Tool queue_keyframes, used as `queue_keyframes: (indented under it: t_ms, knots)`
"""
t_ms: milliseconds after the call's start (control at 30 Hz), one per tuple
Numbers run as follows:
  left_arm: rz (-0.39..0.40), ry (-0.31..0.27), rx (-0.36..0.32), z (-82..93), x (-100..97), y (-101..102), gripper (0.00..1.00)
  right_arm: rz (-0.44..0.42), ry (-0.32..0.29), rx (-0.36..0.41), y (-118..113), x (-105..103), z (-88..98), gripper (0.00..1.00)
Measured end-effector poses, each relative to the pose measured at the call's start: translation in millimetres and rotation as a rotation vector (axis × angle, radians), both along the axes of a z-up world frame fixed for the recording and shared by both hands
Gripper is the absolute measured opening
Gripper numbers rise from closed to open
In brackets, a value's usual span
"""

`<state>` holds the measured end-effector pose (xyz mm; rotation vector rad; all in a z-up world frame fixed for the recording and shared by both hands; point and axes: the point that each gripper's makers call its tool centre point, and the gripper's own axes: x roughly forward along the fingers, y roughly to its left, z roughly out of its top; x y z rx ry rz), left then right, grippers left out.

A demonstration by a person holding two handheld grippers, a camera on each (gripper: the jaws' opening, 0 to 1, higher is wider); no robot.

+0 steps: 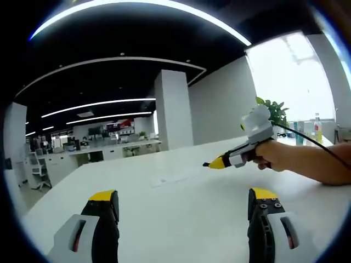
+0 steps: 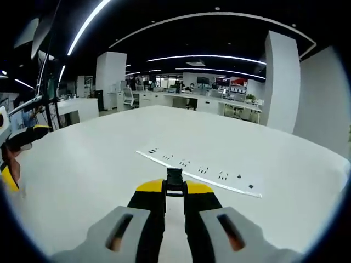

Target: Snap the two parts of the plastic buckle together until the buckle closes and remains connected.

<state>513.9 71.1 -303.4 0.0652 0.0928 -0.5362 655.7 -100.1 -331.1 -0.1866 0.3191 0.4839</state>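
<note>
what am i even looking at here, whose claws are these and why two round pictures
These are not robot arms. A person holds a hand-held two-jaw gripper in each hand, and a fisheye camera rides on each one, looking forward along its jaws. That gives the two round pictures.

In the left gripper view, the left gripper has its yellow-tipped jaws wide apart with nothing between them. Farther off you see the person's hand holding the right gripper.

In the right gripper view, the right gripper is closed on a small black buckle part. The left gripper peeks in at the left edge.

Both hover over a big white table in an office. A flat white strip with sockets is set into it.
</note>
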Motion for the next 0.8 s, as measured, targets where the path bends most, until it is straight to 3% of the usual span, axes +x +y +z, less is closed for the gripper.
queue_keyframes:
  t_ms: [167, 800]
  knots:
    - [0.0, 0.0, 0.003, -0.3, 1.6, 1.3, 1.0, -0.002, 0.023, 0.004, 0.5, 8.7, -2.0, 0.09]
    - [-0.002, 0.004, 0.008, 0.6, 1.5, 1.7, 1.0, 0.031, 0.111, -0.017, 9.8, 2.7, -27.3, 0.09]
